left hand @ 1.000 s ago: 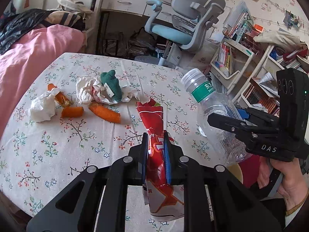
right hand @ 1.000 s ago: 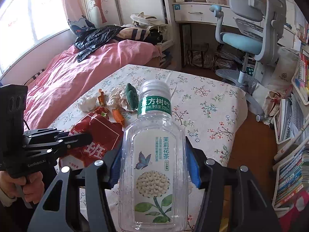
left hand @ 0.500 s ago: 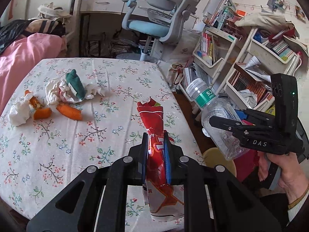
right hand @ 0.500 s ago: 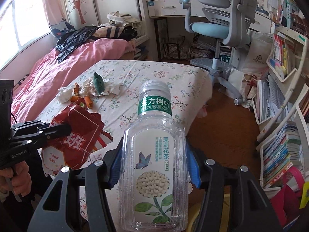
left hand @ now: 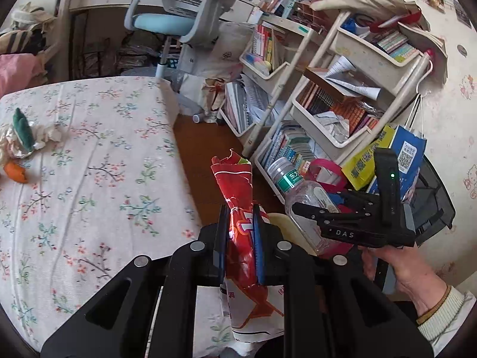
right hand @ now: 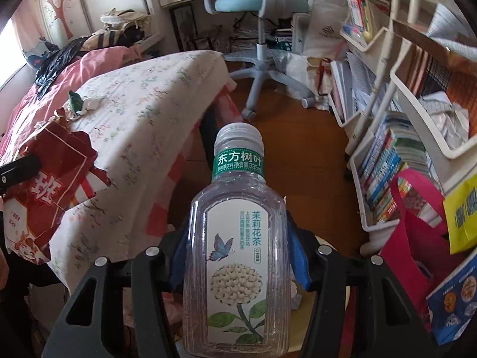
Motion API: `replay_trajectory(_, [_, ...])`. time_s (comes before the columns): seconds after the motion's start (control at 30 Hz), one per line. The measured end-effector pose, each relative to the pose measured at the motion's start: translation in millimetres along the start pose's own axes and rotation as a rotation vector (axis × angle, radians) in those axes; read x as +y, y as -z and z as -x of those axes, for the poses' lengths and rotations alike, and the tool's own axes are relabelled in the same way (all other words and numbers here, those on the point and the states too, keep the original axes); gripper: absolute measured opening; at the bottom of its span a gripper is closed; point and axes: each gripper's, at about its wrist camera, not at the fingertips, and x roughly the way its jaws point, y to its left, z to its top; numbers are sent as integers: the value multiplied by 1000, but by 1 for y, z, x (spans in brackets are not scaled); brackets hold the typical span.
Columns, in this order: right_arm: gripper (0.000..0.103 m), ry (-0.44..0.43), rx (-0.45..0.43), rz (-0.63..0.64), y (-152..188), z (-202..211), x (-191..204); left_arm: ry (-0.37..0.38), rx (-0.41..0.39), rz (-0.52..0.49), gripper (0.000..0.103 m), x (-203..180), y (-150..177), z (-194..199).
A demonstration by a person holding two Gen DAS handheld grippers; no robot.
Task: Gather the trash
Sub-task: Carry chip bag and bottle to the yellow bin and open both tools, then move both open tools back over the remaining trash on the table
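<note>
Far to our left, near the left edge of the table [left hand: 98,155] with its flowered cloth, we see what is left of the litter: crumpled tissue [left hand: 12,146] with a green scrap [left hand: 22,129] lying on it, and an orange peel piece [left hand: 16,171] just below them. Our left gripper [left hand: 241,232] has its jaws clamped on a red snack bag [left hand: 238,205], which stands up between the blue pads over the table's right edge, its torn top pointing at the brown floor [left hand: 205,149]. From the right wrist camera the same bag [right hand: 50,185] hangs at the left, in front of the table's near corner. Next to the right, our right gripper [right hand: 238,256] grips a clear plastic bottle [right hand: 238,256] by its body, cap away from us, held above the floor and a pale round stool [left hand: 283,223] beneath it. In the left wrist view the bottle [left hand: 301,197] lies tilted in the jaws of the right gripper [left hand: 310,208], close beside the bag but apart from it. Beyond stands a blue office chair [right hand: 262,3]. Along the right crowd slanted white book racks [left hand: 328,110], a pink tote bag [right hand: 414,238], a yellow and blue paper bag [left hand: 387,155] and a black mesh bin [left hand: 435,203] at the wall.
</note>
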Motion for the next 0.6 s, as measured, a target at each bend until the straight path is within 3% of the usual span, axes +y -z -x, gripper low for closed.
replay_trajectory(0.17, [58, 33, 66, -109, 20, -6, -40, 35, 62, 17, 14, -43, 10, -54])
replay_trajectory(0.33, [62, 24, -20, -322, 19, 14, -75, 65, 153, 42, 17, -80, 17, -117])
replay_trajectory(0.4, [63, 33, -52, -354, 18, 20, -79, 65, 198, 26, 40, -89, 19, -132])
replay_trajectory(0.47, [63, 35, -76, -347, 16, 23, -78, 43, 196, 11, 53, -93, 18, -132])
replay_trajectory(0.6, [65, 44, -97, -292, 6, 25, -71, 28, 142, 5, 62, -80, 13, -109])
